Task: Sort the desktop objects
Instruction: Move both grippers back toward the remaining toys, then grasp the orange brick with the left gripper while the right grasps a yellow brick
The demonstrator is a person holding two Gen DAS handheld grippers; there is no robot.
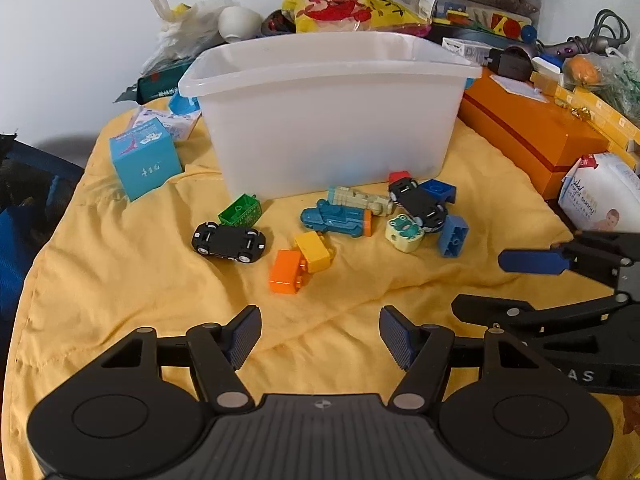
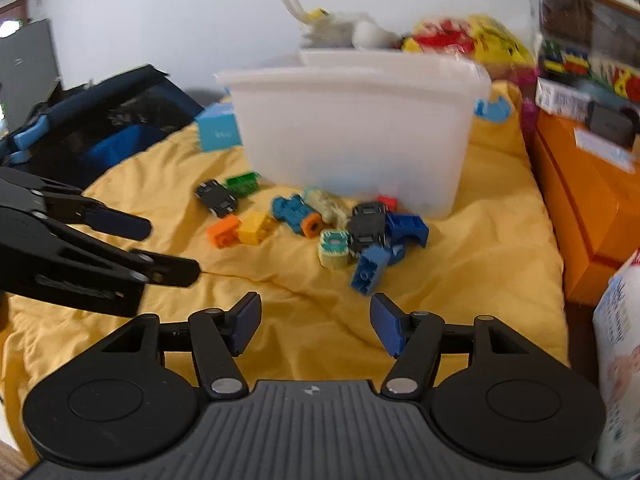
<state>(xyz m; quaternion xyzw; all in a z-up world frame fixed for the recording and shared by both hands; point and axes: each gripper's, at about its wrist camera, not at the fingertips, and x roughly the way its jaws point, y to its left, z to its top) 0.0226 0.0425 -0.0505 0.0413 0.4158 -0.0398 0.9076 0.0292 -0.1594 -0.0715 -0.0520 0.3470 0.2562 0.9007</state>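
Both the left claw [image 1: 320,338] and the right claw [image 2: 315,324] hang open and empty above the yellow cloth [image 1: 120,280], near scattered toy blocks [image 1: 298,264] before the white bin [image 1: 328,120].

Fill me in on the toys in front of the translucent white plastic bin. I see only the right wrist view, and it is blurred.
Observer: The pale green toy block has a frog face on the side turned away from your camera.
Operator: Describe the green plastic toy near the left-hand black toy car.
Observer: It is an open-topped cart, lying tilted just behind that car.
Operator: Report what sits behind the light blue cardboard carton.
Observer: A white and blue printed packet lies behind it, near the translucent white plastic bin at its left corner.
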